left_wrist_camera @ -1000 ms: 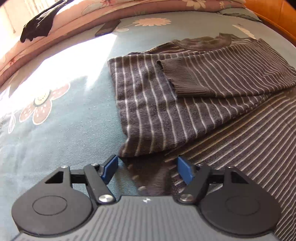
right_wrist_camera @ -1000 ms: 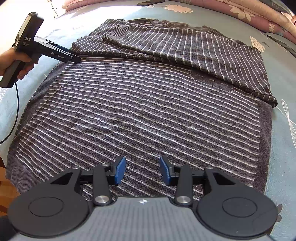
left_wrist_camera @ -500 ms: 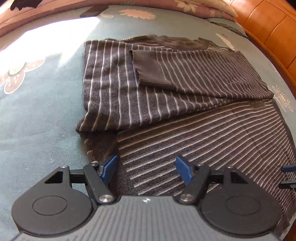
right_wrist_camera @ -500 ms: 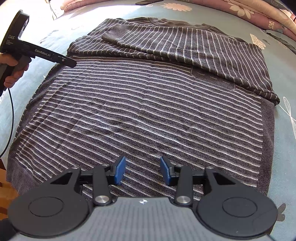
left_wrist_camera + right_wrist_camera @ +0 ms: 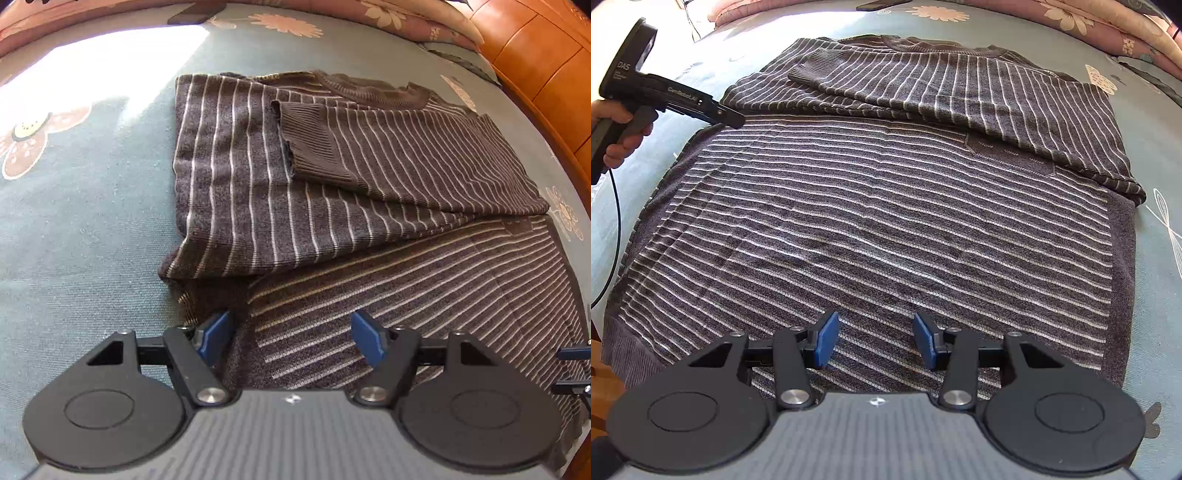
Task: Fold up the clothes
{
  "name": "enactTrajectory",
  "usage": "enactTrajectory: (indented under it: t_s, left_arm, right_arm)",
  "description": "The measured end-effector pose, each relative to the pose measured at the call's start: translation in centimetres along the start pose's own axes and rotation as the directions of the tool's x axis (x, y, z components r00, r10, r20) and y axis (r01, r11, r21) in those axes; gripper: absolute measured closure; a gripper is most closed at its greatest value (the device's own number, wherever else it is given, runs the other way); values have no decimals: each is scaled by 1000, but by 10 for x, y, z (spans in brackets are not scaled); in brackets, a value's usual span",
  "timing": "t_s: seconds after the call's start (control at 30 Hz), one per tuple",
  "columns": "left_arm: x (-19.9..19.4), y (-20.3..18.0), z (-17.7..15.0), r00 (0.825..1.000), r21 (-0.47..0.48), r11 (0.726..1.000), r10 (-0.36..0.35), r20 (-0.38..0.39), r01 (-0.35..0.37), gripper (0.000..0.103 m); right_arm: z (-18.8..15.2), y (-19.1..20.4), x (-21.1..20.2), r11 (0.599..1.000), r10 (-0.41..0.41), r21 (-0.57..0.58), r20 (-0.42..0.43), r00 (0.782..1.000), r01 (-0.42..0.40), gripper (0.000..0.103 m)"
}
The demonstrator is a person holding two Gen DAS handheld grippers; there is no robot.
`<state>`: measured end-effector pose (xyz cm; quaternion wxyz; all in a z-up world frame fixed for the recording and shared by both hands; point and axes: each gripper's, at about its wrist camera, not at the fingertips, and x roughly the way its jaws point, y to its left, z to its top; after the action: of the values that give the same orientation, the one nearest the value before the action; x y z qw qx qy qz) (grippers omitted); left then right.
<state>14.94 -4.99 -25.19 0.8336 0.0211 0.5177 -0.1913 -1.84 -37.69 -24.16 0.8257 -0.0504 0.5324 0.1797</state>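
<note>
Striped sweater (image 5: pixel 871 229) spread flat on the floral bedsheet (image 5: pixel 74 229), sleeves folded across its chest.

The left gripper (image 5: pixel 291 338) hangs wide open over the sweater's side edge, gripping nothing. The right gripper (image 5: pixel 874 341), its jaws just widening, is half open above the hem with only flat knit beneath it.

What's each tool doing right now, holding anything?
Left tool: open, empty, over the sweater.
Right tool: open, just widened, empty, above the sweater.
</note>
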Motion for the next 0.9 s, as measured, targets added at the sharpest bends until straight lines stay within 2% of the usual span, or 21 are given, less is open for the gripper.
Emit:
enactTrajectory:
  t_s: [0.1,0.4,0.5,0.53,0.57,0.73,0.77,0.83,0.9]
  left_arm:
    - [1,-6,0,997,78,994,73,-6,-72,30]
    - [8,-7,10,986,139,976,167,-5,-164,29]
    - [5,-1,12,988,116,981,155,-9,-153,35]
    - [4,4,13,990,96,986,139,-12,-137,40]
    - [2,9,14,993,73,990,120,-16,-118,41]
    - [-4,34,22,997,14,999,49,-55,-49,60]
    - [-5,37,24,997,19,999,45,-63,-44,62]
    - [-5,36,24,995,73,996,65,-74,-59,74]
    - [-4,29,23,993,160,984,88,-78,-74,74]
  right_arm:
    - [-1,-1,-1,1000,-6,-9,-3,1000,6,53]
    - [-3,-9,-2,999,-19,34,-3,1000,19,53]
    - [-4,-7,-3,1000,-14,23,-4,1000,14,53]
    - [-5,-7,-3,1000,-14,21,-6,1000,14,53]
    - [-5,-7,-3,1000,-14,19,-9,1000,14,53]
    - [-9,-9,-2,1000,-11,28,-22,1000,12,53]
    - [-9,-8,-2,1000,-10,28,-23,1000,11,53]
    - [-10,-7,-1,1000,-9,26,-24,1000,10,53]
    - [-9,-4,-1,1000,-6,20,-21,1000,7,53]
